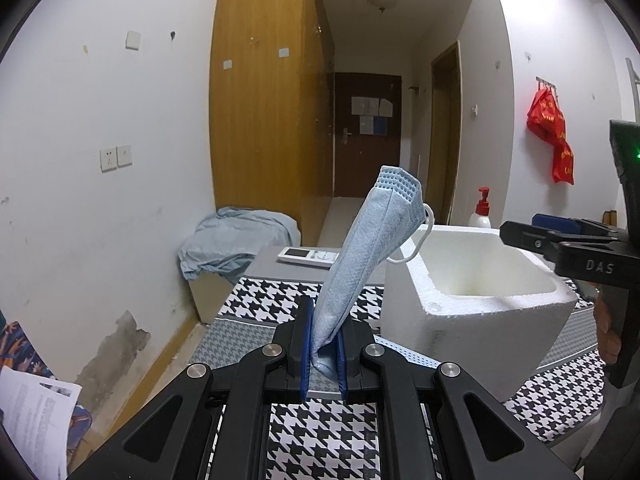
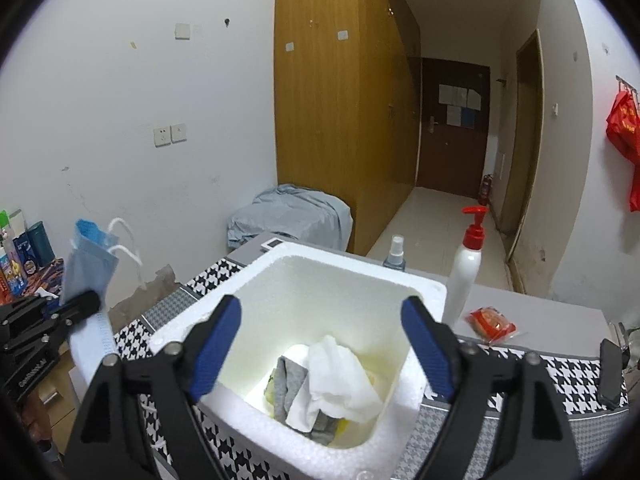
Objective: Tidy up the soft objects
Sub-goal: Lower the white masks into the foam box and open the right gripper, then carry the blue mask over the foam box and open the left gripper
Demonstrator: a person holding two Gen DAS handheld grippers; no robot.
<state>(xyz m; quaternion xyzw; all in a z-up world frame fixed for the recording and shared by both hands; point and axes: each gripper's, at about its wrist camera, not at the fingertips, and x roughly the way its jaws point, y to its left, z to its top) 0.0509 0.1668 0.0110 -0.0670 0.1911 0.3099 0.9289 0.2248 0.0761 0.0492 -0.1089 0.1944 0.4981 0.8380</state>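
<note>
Sock [image 2: 298, 390] and tissue [image 2: 340, 384] already in box [image 2: 424, 284] — left fingers [image 1: 324, 354] clamp mask [image 1: 360, 248], still outside; right fingers [image 2: 320, 348] apart, empty.

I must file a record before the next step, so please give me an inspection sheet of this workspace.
Surface: houndstooth cloth covers the table.
Job's things: blue face mask held up beside the white foam box; grey sock and white cloth lie inside.
Clutter: remote control, pump bottle, spray bottle, red packet.
Grippers: left gripper shut on the mask; right gripper open above the box.
Cables: nothing seen.
Surroundings: wooden wardrobe, red bag on wall hooks.
</note>
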